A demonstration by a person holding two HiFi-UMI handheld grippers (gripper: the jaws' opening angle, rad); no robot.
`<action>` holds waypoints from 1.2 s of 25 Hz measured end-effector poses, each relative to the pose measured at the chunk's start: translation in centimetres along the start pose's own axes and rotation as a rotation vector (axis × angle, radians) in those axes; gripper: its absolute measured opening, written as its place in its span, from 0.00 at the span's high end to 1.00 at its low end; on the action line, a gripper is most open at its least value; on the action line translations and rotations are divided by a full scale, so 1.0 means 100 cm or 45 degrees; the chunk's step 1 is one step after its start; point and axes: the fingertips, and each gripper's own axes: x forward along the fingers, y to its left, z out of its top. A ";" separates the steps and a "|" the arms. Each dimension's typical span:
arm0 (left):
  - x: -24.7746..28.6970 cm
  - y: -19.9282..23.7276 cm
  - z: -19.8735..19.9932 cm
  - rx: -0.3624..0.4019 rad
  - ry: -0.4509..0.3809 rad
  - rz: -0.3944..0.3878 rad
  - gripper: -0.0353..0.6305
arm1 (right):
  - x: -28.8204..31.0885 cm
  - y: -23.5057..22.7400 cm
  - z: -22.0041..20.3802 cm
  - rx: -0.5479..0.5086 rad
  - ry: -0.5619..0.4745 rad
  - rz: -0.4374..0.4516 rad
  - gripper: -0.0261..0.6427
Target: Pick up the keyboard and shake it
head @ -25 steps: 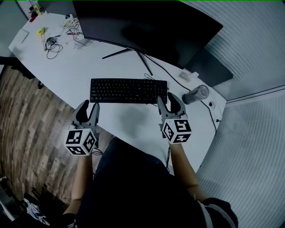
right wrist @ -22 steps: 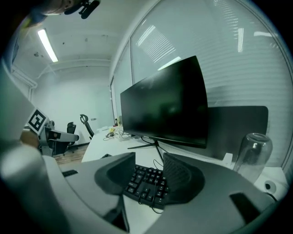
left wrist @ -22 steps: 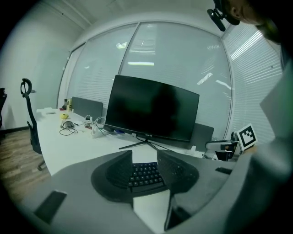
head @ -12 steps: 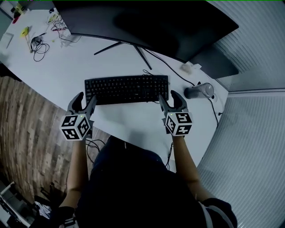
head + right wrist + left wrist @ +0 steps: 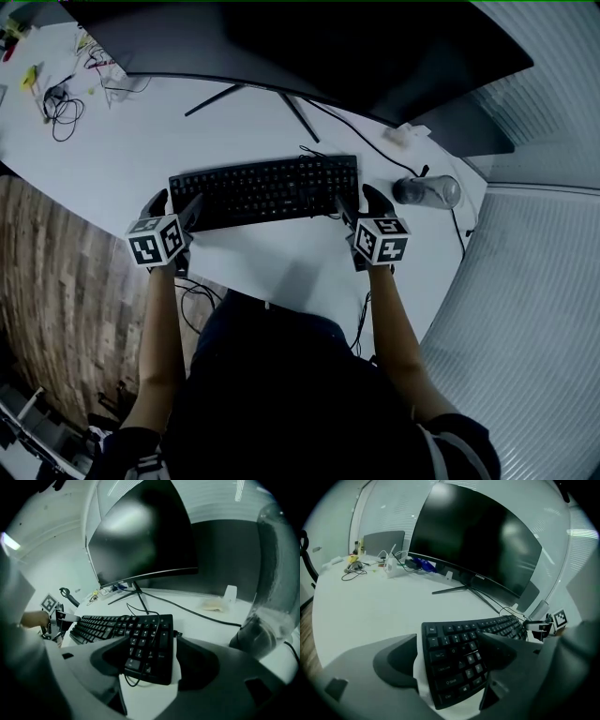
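Observation:
A black keyboard (image 5: 267, 190) lies flat on the white desk (image 5: 141, 159) in front of the monitor. My left gripper (image 5: 175, 206) is at its left end, and its jaws are opening. In the left gripper view the keyboard's (image 5: 459, 660) end lies between the jaws of that gripper (image 5: 447, 641), with a gap of white desk beside the left jaw. My right gripper (image 5: 359, 202) is at the right end, its jaws also opening. In the right gripper view that gripper (image 5: 152, 644) straddles the number-pad end (image 5: 145, 644). A thin cable lies across those keys.
A large dark monitor (image 5: 309, 47) stands behind the keyboard on a splayed stand (image 5: 244, 94). A clear bottle (image 5: 427, 191) lies just right of my right gripper. Loose cables (image 5: 56, 103) are at the far left. The desk's front edge runs close behind both grippers, with wood floor (image 5: 56, 281) beyond.
Both grippers have moved forward from the desk's front edge to the keyboard's two ends, and their jaws stand wider. The keyboard itself has not moved.

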 end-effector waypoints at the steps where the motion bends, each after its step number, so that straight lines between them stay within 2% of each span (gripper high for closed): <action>1: 0.004 0.003 -0.002 0.004 0.024 0.001 0.37 | 0.003 -0.001 -0.002 0.011 0.011 0.001 0.52; 6: 0.017 0.009 -0.011 0.019 0.134 0.012 0.34 | 0.014 -0.006 -0.007 0.045 0.052 0.014 0.50; 9: 0.021 0.008 -0.009 0.027 0.130 0.011 0.32 | 0.020 -0.008 -0.009 0.056 0.071 0.024 0.49; 13: 0.023 0.007 -0.012 -0.042 0.133 -0.037 0.32 | 0.022 -0.009 -0.013 0.119 0.083 0.052 0.49; 19: 0.027 0.000 -0.011 0.004 0.155 -0.077 0.32 | 0.026 -0.008 -0.016 0.155 0.121 0.081 0.49; 30: 0.026 -0.003 -0.008 -0.024 0.145 -0.056 0.32 | 0.025 -0.009 -0.015 0.170 0.162 0.057 0.50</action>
